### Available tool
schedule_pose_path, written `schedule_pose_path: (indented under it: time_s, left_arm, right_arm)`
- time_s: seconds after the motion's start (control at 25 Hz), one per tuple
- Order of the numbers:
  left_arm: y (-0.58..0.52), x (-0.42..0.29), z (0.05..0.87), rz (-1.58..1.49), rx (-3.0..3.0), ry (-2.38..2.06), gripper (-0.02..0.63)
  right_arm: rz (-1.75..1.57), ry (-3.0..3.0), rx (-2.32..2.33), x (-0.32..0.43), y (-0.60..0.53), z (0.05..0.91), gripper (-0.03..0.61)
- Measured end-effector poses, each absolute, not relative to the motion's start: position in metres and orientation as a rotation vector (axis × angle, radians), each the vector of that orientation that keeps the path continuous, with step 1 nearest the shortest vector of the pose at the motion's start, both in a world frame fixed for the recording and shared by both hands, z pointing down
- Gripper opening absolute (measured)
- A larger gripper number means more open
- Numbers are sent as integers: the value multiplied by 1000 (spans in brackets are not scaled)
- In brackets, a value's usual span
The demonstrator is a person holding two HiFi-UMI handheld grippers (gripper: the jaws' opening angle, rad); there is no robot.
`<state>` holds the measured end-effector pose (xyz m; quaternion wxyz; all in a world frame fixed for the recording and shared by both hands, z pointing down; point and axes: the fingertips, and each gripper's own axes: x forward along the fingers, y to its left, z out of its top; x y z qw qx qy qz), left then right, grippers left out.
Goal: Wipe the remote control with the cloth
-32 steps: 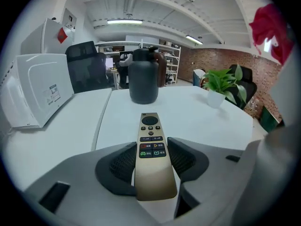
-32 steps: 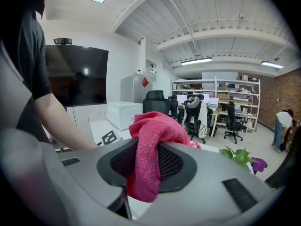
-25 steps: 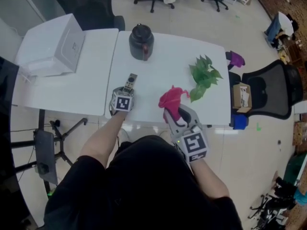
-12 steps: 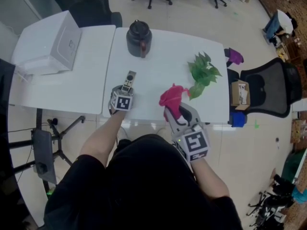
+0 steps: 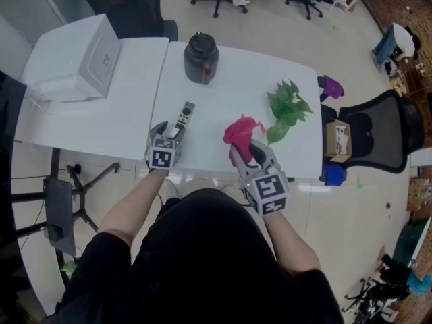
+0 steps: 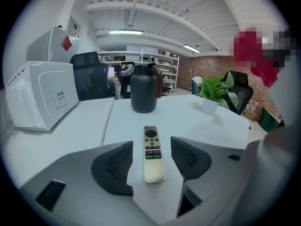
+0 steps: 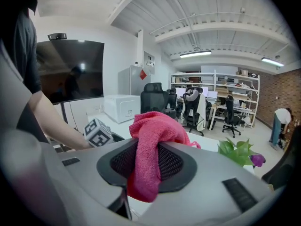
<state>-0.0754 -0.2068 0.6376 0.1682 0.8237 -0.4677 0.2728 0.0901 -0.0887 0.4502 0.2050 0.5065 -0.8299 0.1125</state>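
The slim beige remote control lies flat on the white table, buttons up. In the left gripper view the remote rests between the two dark pads without touching either. My left gripper is open and hangs just above the remote's near end; its jaws have just been opening. My right gripper is shut on the bunched pink cloth, held above the table's near edge to the right of the remote.
A black jug stands at the back of the table. A small green plant is at the right. A white boxy appliance sits on the adjoining left table. A black chair stands to the right.
The left gripper has drawn back toward the table's near edge and lifted a little, and its jaws have parted wider. The remote stays on the table. The right gripper has barely moved.
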Motion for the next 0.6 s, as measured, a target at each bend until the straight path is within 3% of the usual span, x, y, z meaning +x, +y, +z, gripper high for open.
schedule_pose_path:
  time_s: [0.28,0.6]
  left_arm:
    - [-164,-106,578,571,2357,-1353,258]
    - [-135,-117,536,568,2398,-1374,258]
  right_arm:
    - [371,-2181,1326,92,-130,529,115]
    - [458,-1984,1181,96,-165,640,118]
